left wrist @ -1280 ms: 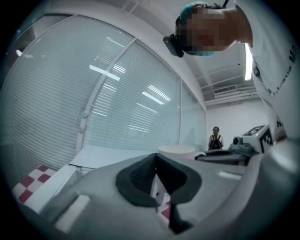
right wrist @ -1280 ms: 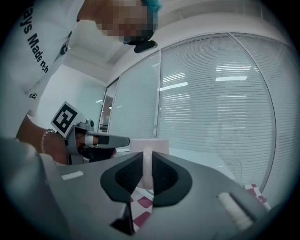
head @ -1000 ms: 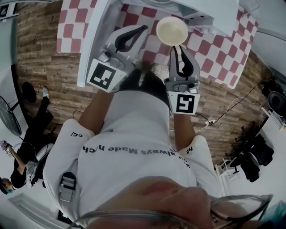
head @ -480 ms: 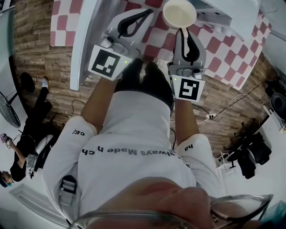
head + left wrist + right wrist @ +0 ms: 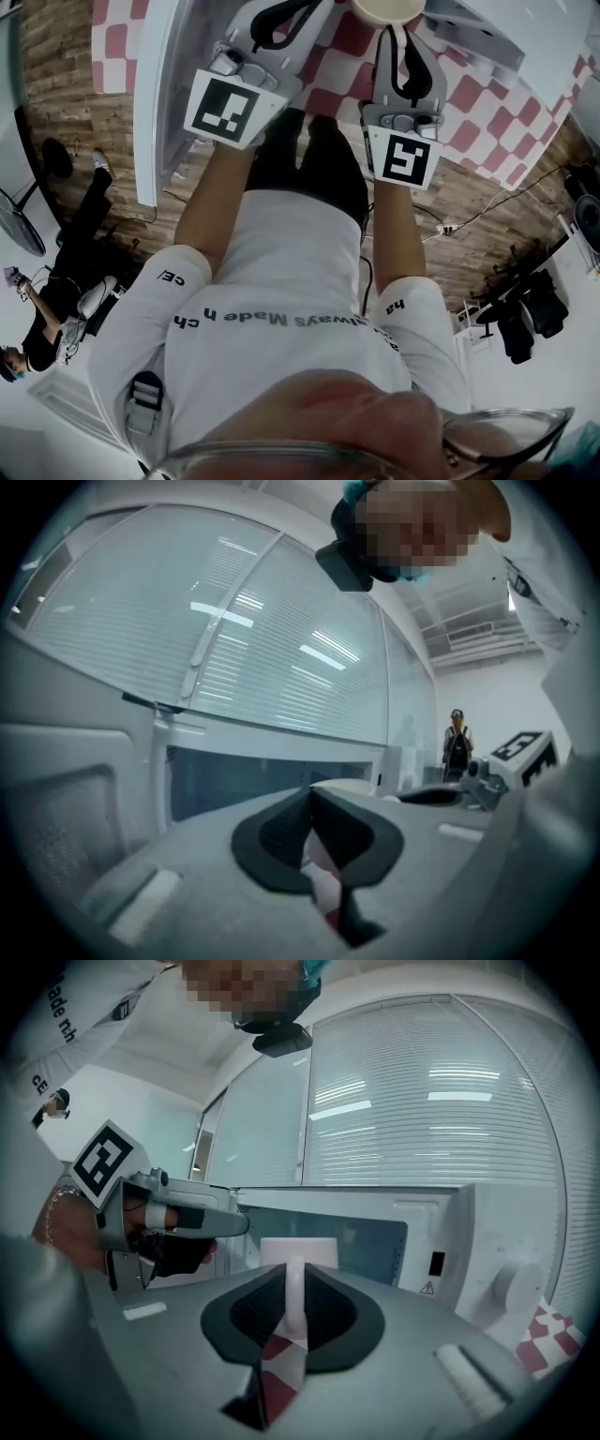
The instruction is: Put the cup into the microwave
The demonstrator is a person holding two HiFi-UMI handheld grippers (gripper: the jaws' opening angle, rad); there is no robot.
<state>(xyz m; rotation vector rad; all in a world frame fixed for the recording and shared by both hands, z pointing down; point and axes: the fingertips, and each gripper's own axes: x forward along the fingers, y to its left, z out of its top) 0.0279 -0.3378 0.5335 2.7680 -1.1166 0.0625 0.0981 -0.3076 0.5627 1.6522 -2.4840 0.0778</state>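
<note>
The pale cup (image 5: 298, 1251) hangs in front of the open microwave's cavity (image 5: 375, 1241), upright, its handle (image 5: 294, 1299) pinched between the jaws of my right gripper (image 5: 294, 1274). In the head view the cup (image 5: 386, 9) is cut off by the top edge, with the right gripper (image 5: 396, 28) just behind it. My left gripper (image 5: 311, 801) is shut with nothing between its pads. It is held left of the cup, beside the open microwave door (image 5: 155, 103).
The microwave's control panel with a round knob (image 5: 512, 1288) is right of the cavity. A red-and-white checked cloth (image 5: 487, 103) covers the table under the microwave. A cable (image 5: 487, 220) lies on the wooden floor, and a person (image 5: 52, 300) is at the far left.
Both grippers have moved forward toward the microwave, carrying the cup with them. The cup has gone from fully in view to half cut off at the top edge of the head view.
</note>
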